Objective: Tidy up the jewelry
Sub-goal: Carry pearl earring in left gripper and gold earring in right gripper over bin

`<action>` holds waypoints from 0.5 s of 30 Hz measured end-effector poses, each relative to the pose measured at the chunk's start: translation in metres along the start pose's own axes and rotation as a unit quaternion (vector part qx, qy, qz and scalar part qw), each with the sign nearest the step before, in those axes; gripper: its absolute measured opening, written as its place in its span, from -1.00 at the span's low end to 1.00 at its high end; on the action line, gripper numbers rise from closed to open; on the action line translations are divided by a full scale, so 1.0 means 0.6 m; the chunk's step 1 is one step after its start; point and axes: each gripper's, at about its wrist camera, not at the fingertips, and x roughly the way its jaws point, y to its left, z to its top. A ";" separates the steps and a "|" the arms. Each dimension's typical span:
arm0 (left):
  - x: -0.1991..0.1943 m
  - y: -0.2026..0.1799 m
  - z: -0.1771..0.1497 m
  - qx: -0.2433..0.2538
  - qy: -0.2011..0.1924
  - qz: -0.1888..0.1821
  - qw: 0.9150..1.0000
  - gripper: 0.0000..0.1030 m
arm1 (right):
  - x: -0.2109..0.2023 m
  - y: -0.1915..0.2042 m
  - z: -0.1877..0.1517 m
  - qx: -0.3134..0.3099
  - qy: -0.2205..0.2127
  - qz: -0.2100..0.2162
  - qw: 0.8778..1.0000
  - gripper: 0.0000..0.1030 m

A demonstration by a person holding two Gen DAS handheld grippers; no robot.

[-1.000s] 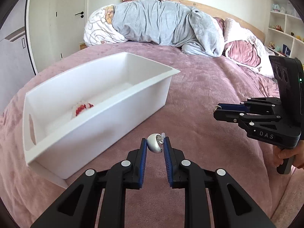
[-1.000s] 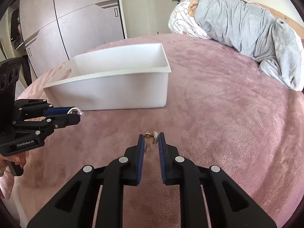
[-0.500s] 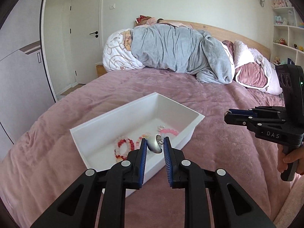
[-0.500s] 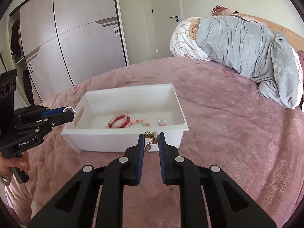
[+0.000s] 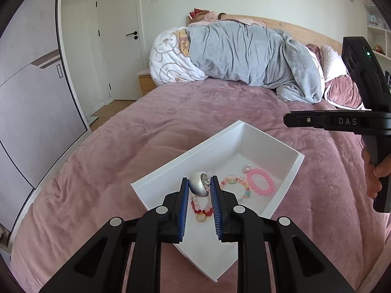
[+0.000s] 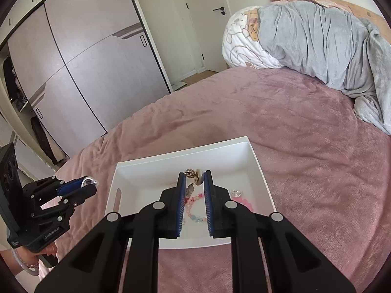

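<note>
A white box [image 5: 290, 171] [image 6: 259, 161] sits on the pink bedspread. In it lie a pink bead bracelet [image 5: 260, 182], a pastel bead bracelet [image 5: 234, 183], a red bead bracelet [image 5: 201, 207] and a small clear piece [image 5: 246, 168]. My left gripper [image 5: 200, 183] is shut on a silver earring [image 5: 198, 186], held above the box. My right gripper [image 6: 193, 175] is shut on a gold earring [image 6: 194, 174], also held above the box. Each gripper shows in the other's view, the right one [image 5: 288, 119] and the left one [image 6: 90, 183].
A rolled grey blanket [image 5: 244, 53] and pillows [image 5: 171, 58] lie at the head of the bed. Wardrobe doors [image 6: 85, 61] stand to the left, past the bed's edge. Shelves [image 5: 376, 31] are at the far right.
Both grippers have risen from the bedspread with their earrings and moved over the box, which I now see from above with its contents.
</note>
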 end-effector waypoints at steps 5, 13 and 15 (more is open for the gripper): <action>0.058 0.010 0.005 -0.009 0.056 -0.007 0.998 -0.56 | 0.076 -0.011 0.013 0.006 0.059 -0.032 0.998 -0.70; 0.142 -0.013 0.013 0.018 0.119 -0.011 0.993 -0.56 | 0.168 -0.035 0.008 0.001 0.109 -0.053 0.993 -0.70; 0.163 -0.016 0.009 0.021 0.139 -0.003 0.990 -0.56 | 0.192 -0.039 0.006 -0.002 0.121 -0.054 0.991 -0.70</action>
